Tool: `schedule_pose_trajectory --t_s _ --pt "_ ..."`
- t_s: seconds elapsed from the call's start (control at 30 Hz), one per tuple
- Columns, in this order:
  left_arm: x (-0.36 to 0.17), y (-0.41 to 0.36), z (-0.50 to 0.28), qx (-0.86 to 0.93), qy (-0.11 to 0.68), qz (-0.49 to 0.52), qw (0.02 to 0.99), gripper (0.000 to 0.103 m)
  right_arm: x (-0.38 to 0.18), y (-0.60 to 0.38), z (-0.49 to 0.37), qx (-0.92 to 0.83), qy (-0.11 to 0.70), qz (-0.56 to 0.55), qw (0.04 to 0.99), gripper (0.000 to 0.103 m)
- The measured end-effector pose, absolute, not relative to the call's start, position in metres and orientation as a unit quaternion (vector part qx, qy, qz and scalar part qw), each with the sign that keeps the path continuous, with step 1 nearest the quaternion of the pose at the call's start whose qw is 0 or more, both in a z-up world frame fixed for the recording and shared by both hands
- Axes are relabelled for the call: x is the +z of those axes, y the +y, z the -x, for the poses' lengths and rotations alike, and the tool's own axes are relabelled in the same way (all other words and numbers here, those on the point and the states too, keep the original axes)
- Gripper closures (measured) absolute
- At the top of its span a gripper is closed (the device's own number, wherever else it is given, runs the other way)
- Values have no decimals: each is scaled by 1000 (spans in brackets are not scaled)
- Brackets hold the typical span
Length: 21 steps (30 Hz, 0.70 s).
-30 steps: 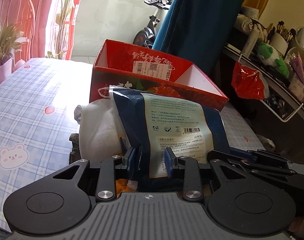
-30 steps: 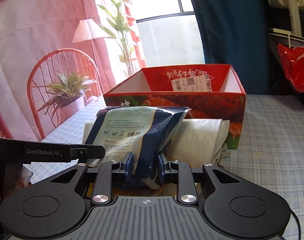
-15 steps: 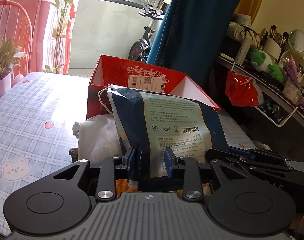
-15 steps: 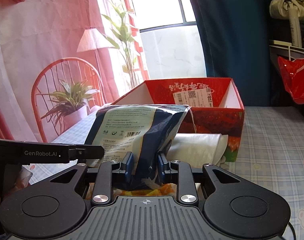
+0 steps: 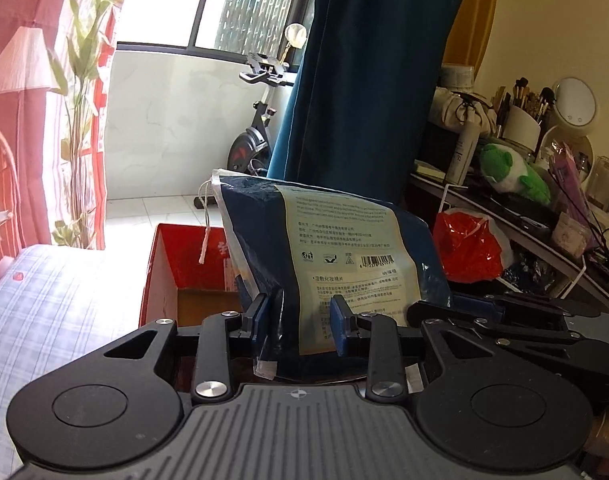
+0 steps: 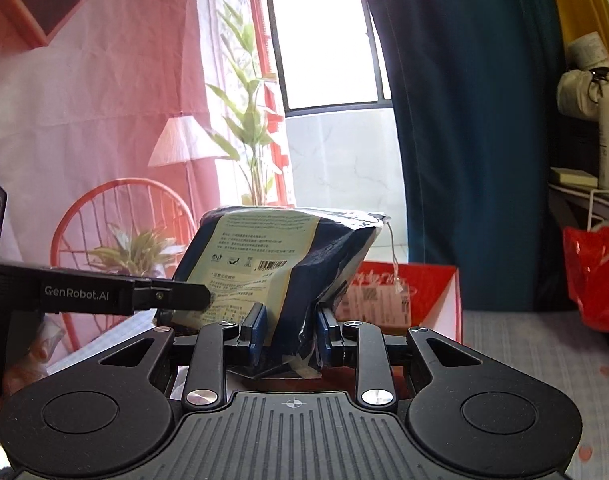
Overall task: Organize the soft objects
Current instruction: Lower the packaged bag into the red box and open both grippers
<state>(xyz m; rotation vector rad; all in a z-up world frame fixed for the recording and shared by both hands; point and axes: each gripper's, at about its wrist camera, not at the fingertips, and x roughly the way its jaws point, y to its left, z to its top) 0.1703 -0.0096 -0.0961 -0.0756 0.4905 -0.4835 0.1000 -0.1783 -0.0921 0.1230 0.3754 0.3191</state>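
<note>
A dark blue soft pack [image 5: 328, 248] with a pale printed label and a barcode hangs in the air, gripped from both ends. My left gripper [image 5: 302, 320] is shut on its lower edge. My right gripper [image 6: 289, 330] is shut on the other end of the same soft pack [image 6: 280, 264]. The left gripper's arm [image 6: 104, 294] shows at the left of the right wrist view. The open red cardboard box [image 5: 172, 276] stands beyond and below the pack on the checked cloth; in the right wrist view the red box [image 6: 420, 292] shows its shipping label.
A dark teal curtain [image 5: 364, 80] hangs behind the box. A cluttered shelf at the right carries a green plush toy [image 5: 508, 172], brushes and a mirror, with a red plastic bag [image 5: 468, 248] hanging below. A checked tablecloth [image 5: 44, 312] covers the surface.
Both grippers rose together with the blue pack. The white bag that lay under it has dropped out of sight, and the red box now sits lower in both views.
</note>
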Motion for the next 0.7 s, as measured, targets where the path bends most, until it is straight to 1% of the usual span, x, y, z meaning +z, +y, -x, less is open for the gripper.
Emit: schedule_pose_trajectory --t_s 0.13,0.27,0.5,0.7 --pt "-95 -24 -216 -237 262 33 935 70 -91 -192 -143 152 197 -70 966 78" --pt "-109 -37 -253 -228 286 20 931 70 -100 -202 -185 149 222 -74 961 78" --pt "-144 -60 -303 -229 364 -1 903 69 -135 -215 -240 131 294 -89 943 77" --pt "-173 -62 -331 -228 421 12 878 69 -167 -219 -269 124 350 -101 923 77"
